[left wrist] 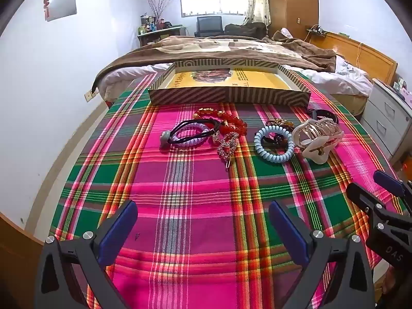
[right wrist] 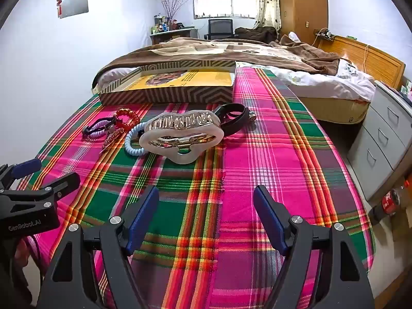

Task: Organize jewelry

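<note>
both grippers hover over the near part of the plaid cloth point(left wrist: 200, 195), the left gripper point(left wrist: 203, 228) and right gripper point(right wrist: 206, 216) spread wide with nothing between the pads. the jewelry sits farther off: red bead bracelet point(left wrist: 231, 122), blue coil tie point(left wrist: 274, 144), white claw clip point(right wrist: 180, 135), just before the patterned box point(left wrist: 229, 95).

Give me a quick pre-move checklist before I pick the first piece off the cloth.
1. Left hand-held gripper open, nothing between the pads: ok.
2. Right hand-held gripper open, nothing held: ok.
3. Box open-topped behind the jewelry: ok.
4. Hair claw unobstructed ahead of the right hand-held gripper: ok.
5. Blue coil tie separate from its neighbours: not ok, it overlaps a dark beaded piece.
6. Red bead bracelet free of the black tie: cannot tell.
</note>
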